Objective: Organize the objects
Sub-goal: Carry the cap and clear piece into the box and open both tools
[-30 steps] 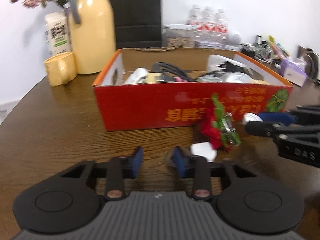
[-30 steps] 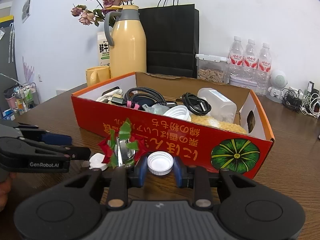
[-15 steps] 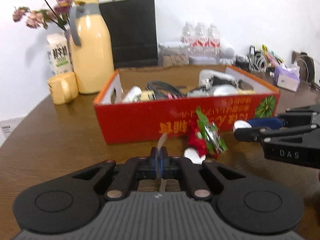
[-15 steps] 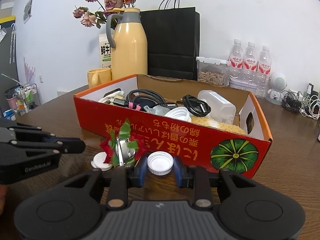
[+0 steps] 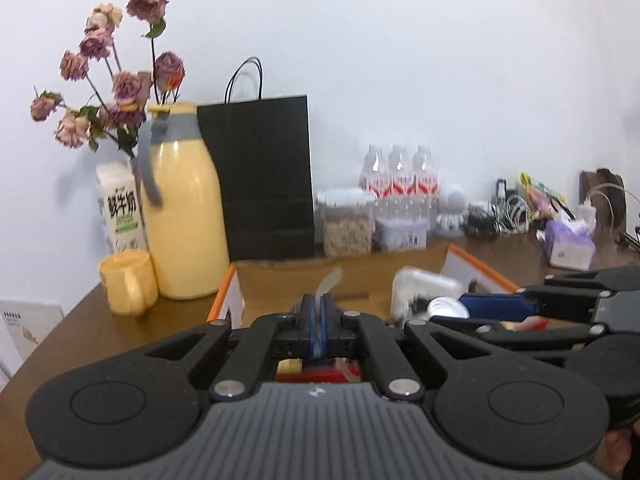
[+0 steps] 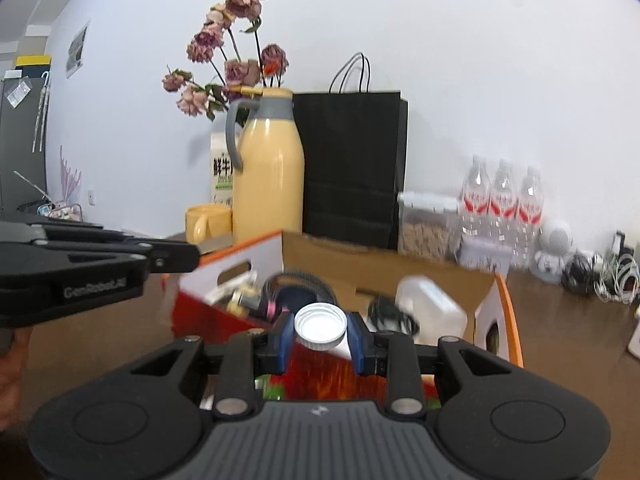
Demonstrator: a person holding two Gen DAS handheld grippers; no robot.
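The red cardboard box (image 6: pixel 224 312) is lying open on the brown bench (image 6: pixel 568 320), and I am using it as the landmark. Its orange top edge is running along the left wall and the right wall, and the room above its open top is free.

The left tool (image 5: pixel 319 330) is hovering over the near left part of the box. Its blue pads are pressed together and are pinching a thin, clear plastic strip (image 5: pixel 329 280), which is sticking up from between them. The right tool (image 6: pixel 321 338) is hovering over the near wall of the box, and it is gripping a white bottle cap (image 6: pixel 320 325) between its pads, with the hollow side of the cap facing the camera. The two tools are standing side by side, near each other but apart.

Inside the box, a coiled black cable (image 6: pixel 298 282) is lying toward the left wall and a white plastic container (image 6: pixel 430 306) toward the right wall; the other small things there are too blurred to tell.

Behind the box, a yellow jug (image 6: pixel 270 168) with a grey handle, a yellow cup (image 6: pixel 208 222), a milk carton (image 5: pixel 120 208), dried roses (image 5: pixel 116 88) and a black paper bag (image 6: pixel 354 164) are standing close to the back wall of the box. To the right behind it are standing a clear jar (image 6: pixel 426 226), three water bottles (image 6: pixel 502 200) and a heap of cables (image 6: pixel 600 276).
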